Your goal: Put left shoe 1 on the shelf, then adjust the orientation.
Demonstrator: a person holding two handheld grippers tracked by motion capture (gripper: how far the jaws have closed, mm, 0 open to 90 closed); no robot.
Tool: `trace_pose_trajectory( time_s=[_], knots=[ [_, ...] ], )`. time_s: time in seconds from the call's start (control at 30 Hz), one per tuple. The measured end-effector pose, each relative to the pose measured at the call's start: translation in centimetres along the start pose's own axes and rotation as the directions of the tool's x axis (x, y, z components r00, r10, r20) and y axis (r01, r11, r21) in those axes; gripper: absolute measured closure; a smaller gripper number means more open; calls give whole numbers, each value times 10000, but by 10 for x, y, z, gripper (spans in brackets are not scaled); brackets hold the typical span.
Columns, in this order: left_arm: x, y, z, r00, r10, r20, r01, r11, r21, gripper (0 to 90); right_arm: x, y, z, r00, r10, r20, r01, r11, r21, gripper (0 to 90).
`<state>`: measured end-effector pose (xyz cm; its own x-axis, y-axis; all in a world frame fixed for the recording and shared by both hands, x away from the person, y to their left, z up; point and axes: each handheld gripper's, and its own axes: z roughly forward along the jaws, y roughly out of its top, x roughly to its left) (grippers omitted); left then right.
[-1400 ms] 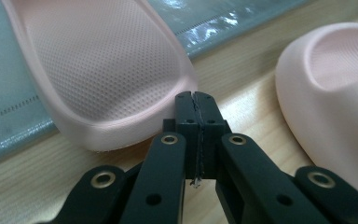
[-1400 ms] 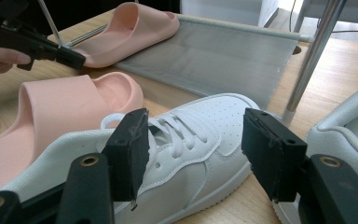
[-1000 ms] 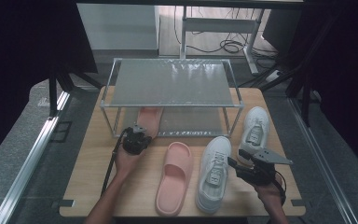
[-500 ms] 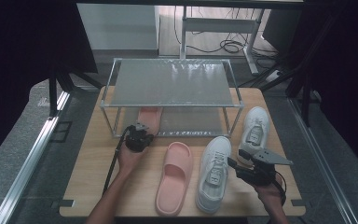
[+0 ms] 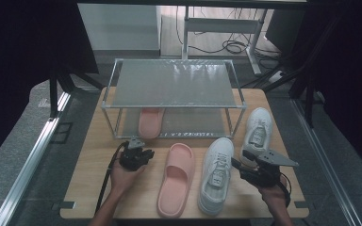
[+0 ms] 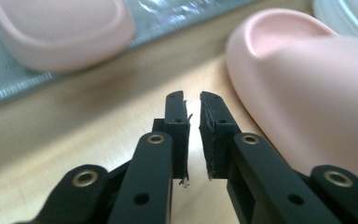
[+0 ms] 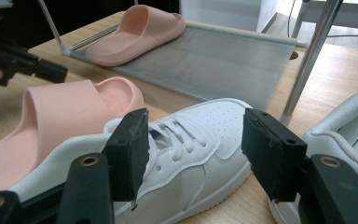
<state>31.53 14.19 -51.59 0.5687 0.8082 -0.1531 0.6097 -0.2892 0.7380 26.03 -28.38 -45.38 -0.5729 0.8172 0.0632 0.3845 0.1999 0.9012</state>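
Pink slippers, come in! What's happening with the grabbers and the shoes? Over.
Left gripper empty, jaws just been opening, a narrow gap. Right gripper open at white sneaker. One pink slipper on rack's lower shelf, other pink slipper on table. Nothing blocking.

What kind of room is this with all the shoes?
Probably a lab or workshop set up for recording: a wooden table holds a metal two-shelf rack, black curtains hang around it, and loose cables lie on the floor behind.

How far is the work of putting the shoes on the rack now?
Done: one pink slipper lies on the rack's lower shelf. In hand: nothing is held; the left gripper, jaws just opening with nothing between them, sits beside the second slipper, and the right gripper is open by the near sneaker. Left: that slipper and both sneakers, including the far sneaker.
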Motion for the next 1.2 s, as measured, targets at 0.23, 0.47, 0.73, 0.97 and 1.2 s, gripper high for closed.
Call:
trace_pose_trajectory(
  time_s=[0.23, 0.47, 0.73, 0.97, 1.2],
  knots=[
    [-11, -11, -21, 9988, 4, 499, 7, 9998, -216, 761, -1, -1, 1, 10000, 25, 14, -25, 10000, 26, 418],
    [-18, -19, -36, 9958, 56, 912, -32, 9996, -264, 709, -2, -2, 2, 10000, 73, 28, -73, 10000, 44, 418],
    [-19, -19, -49, 9947, 96, 1020, -50, 9990, -453, 692, -3, -4, -2, 9999, 90, 105, -90, 9999, 57, 418],
    [-28, -15, -54, 9906, 324, 1331, -247, 9979, -593, 733, -3, -4, -4, 9998, 106, 178, -106, 9999, 6, 418],
    [-42, -15, -52, 9792, 570, 1945, -506, 9980, -377, 847, -1, -5, -3, 9999, 61, 129, -62, 10000, 78, 418]
  ],
)
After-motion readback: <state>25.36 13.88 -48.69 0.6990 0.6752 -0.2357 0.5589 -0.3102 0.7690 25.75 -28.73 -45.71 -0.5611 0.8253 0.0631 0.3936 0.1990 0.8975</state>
